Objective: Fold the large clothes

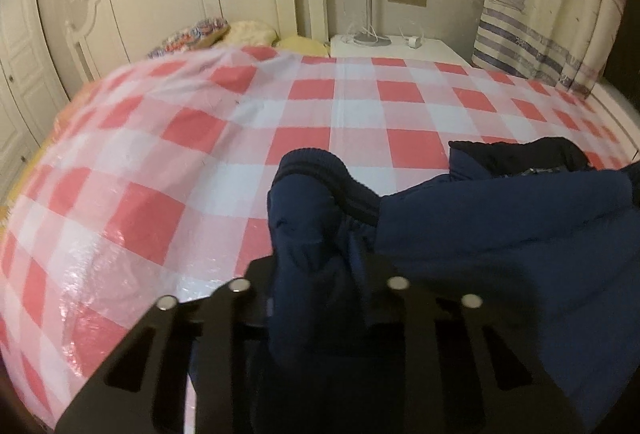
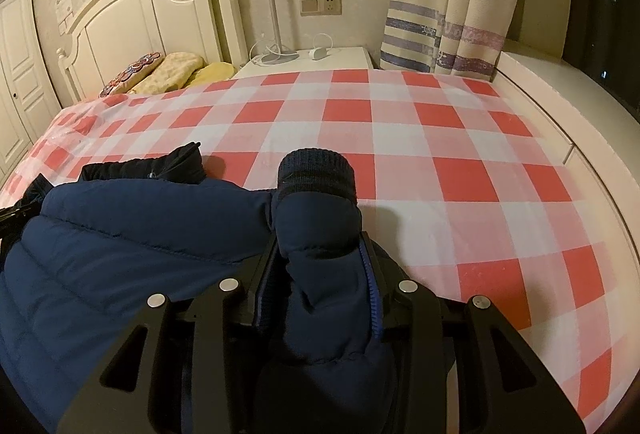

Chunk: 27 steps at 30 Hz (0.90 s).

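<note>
A dark navy padded jacket [image 1: 500, 226] lies on the red-and-white checked bed cover [image 1: 160, 154], bulky and rumpled. In the left wrist view, one sleeve with a ribbed cuff [image 1: 312, 170] runs up between the black jaws of my left gripper [image 1: 320, 266], which is shut on it. In the right wrist view, the jacket body [image 2: 140, 234] fills the lower left. My right gripper [image 2: 324, 254] is shut on the other sleeve, whose ribbed cuff [image 2: 316, 170] sticks out past the fingertips over the checked cover [image 2: 440, 154]. The black collar [image 2: 176, 162] shows at the left.
A white headboard [image 2: 160, 14] and several pillows [image 2: 172, 70] stand at the far end of the bed. Beside them is a white nightstand [image 2: 320, 60] with a lamp and cables. A striped curtain [image 2: 452, 14] and a white ledge [image 2: 560, 106] run along the right, and a wardrobe [image 2: 16, 74] along the left.
</note>
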{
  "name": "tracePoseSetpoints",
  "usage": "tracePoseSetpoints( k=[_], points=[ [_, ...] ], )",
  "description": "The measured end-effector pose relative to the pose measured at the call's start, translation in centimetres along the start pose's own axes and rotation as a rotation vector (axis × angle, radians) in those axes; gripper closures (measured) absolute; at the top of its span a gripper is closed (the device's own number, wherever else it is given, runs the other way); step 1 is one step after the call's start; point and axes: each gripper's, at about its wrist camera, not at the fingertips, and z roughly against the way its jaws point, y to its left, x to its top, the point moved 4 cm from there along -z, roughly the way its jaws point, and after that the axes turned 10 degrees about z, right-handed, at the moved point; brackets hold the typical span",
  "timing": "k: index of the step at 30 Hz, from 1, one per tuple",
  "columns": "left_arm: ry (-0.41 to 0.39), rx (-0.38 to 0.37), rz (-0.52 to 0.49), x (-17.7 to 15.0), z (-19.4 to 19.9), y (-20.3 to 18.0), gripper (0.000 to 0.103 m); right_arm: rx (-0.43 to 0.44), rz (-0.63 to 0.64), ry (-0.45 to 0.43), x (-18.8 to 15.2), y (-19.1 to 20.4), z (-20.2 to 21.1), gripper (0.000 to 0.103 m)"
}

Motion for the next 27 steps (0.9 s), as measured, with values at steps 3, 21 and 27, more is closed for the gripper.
tracePoseSetpoints(
  k=[3,21,27],
  points=[
    [-0.014,0.028,-0.016,0.0,0.2,-0.3,0.08,0.003,-0.005,-0.001,0.0,0.0,0.0,0.069],
    [0.039,0.064,-0.036,-0.2,-1.1,-0.3,0.075,0.011,-0.013,0.001,0.0,-0.2,-0.1,0.068],
    [0.039,0.064,-0.036,-0.2,-1.1,-0.3,0.074,0.009,-0.011,0.001,0.0,-0.2,-0.1,0.068]
  ],
)
